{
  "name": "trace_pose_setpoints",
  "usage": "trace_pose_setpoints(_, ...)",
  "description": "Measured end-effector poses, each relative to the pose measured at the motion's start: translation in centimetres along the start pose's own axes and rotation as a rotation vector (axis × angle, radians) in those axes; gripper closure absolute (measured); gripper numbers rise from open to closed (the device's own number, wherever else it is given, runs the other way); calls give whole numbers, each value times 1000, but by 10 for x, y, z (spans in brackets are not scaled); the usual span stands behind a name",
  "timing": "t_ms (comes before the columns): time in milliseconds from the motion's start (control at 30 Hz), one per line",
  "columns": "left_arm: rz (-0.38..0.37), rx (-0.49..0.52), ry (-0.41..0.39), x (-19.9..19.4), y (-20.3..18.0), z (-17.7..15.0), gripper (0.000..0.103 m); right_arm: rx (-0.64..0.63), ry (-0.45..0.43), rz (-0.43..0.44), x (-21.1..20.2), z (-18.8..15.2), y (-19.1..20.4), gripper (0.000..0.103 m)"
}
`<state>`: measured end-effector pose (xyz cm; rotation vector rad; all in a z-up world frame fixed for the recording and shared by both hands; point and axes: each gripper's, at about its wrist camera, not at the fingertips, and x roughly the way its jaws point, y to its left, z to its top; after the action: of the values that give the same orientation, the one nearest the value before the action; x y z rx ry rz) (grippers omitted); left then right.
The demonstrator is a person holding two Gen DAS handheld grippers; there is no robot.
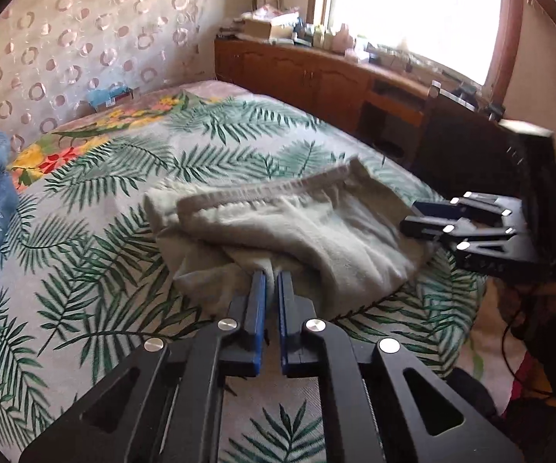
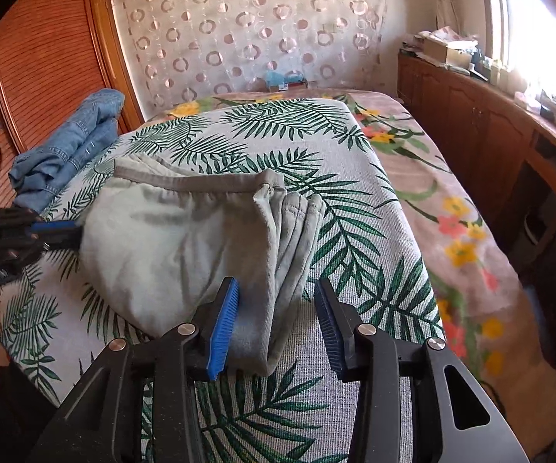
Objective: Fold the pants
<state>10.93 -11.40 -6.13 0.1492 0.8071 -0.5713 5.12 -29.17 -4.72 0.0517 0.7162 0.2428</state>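
I have the grey pants (image 2: 185, 239) folded into a bundle on the palm-print bedspread (image 2: 355, 177), near the jeans (image 2: 69, 146). Left gripper (image 1: 271, 276) pinches one edge — anchoring it, I judge. Right gripper (image 2: 276, 303) stands spread wide over the opposite end, holding nothing.

No text is showing clearly enough to read. In the right wrist view, the left tongs (image 2: 60, 233) are carrying small white lettering on their black body at the left edge, but it is blurred and turned, so I cannot read it.
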Motion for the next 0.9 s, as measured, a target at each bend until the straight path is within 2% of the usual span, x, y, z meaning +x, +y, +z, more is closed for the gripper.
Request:
trace_pose_setpoints(100,-13,-41,-47,-30,9,-8,97,-10,-5,-6,1,0,-1,61)
trace_pose_setpoints(167,-14,-50,-43,-36,14,-16,97,3,-7,4,0,-1,-4,61)
trace_pose_setpoints(267,20,-59,5,-28,20,-28,97,16,-10,7,0,-1,-6,61)
trace_pose_setpoints(367,15,-75,48,-17,22,-38,97,19,-11,11,1,-2,-6,61)
trace_pose_setpoints(567,35,-94,33,-23,22,-37,93,32,-2,14,0,0,-7,61)
trace_pose_setpoints(633,59,-95,20,-28,26,-32,86,41,-8,16,-2,1,-9,61)
trace_pose_setpoints(800,56,-106,0,-28,36,-19,70,41,-33,25,-7,8,-9,61)
trace_pose_setpoints(900,48,-117,-10,-25,40,-11,29,27,-45,21,-8,14,-8,61)
